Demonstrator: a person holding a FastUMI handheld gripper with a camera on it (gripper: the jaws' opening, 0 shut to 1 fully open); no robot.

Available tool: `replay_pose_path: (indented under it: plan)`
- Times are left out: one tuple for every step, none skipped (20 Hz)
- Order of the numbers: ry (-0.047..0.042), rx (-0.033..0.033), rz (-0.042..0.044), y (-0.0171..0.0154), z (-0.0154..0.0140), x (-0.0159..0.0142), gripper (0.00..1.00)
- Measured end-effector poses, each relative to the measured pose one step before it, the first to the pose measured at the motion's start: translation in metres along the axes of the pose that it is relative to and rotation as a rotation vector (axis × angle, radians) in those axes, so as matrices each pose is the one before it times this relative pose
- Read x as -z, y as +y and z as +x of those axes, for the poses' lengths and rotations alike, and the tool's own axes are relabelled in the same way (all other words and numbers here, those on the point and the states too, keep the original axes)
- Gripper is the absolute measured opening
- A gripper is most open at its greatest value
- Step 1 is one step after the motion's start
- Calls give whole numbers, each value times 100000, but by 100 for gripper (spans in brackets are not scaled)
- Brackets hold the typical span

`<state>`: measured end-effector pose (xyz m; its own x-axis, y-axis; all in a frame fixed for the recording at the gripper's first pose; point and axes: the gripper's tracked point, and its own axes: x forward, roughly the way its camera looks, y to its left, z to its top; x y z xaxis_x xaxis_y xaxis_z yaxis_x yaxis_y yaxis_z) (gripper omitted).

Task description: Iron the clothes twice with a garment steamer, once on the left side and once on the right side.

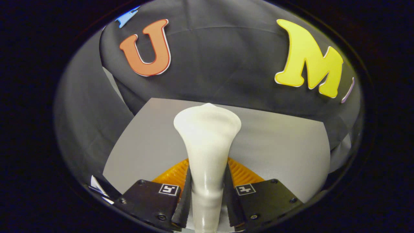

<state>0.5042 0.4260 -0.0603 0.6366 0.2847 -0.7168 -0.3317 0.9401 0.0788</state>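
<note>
Cloth hangs dark across the far side of the booth, from about ten o'clock round to two, sagging in soft folds. Below it a pale grey tabletop (278, 149) spreads out at twelve o'clock from the claw, bare as far as I can see. No garment is anywhere I can make out from here, so where the clothes hang or lie I cannot tell.

Next in size is the garment steamer (207, 142), cream-white and smooth. Its neck rises from between the fingers and flares into a broad head at the far end, pointing dead ahead to twelve o'clock. Its long axis runs straight along the line of the fingers, so wherever the claw aims, the steamer head aims too.

The gripper (207, 187) is drawn in narrow and clamped on that neck; one finger presses from nine o'clock and the other from three, and the ribbed pads (241, 173) sit tight against both sides of the stem. Small square markers sit on the finger blocks.

To my eye the ironing itself has not begun: the head faces open table and wall, touching nothing. The coming move turns on swinging this forward-pointing head round to whatever side the clothes are on, and the grip looks firm enough to carry it there without the stem twisting.
</note>
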Motion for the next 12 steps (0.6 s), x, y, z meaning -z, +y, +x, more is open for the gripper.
replay_pose_path:
  plan:
    - [-2011, -913, 1559, -159, -271, -288, 49]
    - [-2338, -238, 447, -235, -476, -258, 48]
    - [-3014, -329, 397, -305, -682, -402, 47]
    - [-1603, -933, 326, -138, -1123, 224, 47]
    - [-2164, -1503, -595, 214, -1019, 217, 47]
    - [-4240, -406, -1395, 66, -1151, -222, 47]
    - [-4549, 518, -875, -205, -1253, -377, 47]
    - [-3734, -626, 139, 50, -1496, 76, 47]
    - [-2656, -962, 1098, 159, -1648, 231, 46]
    - [-2569, -777, 320, 9, -1588, 306, 46]
    - [-4320, -488, 136, -182, -1726, 89, 46]
    - [-4043, -628, -78, -121, -1799, 58, 46]
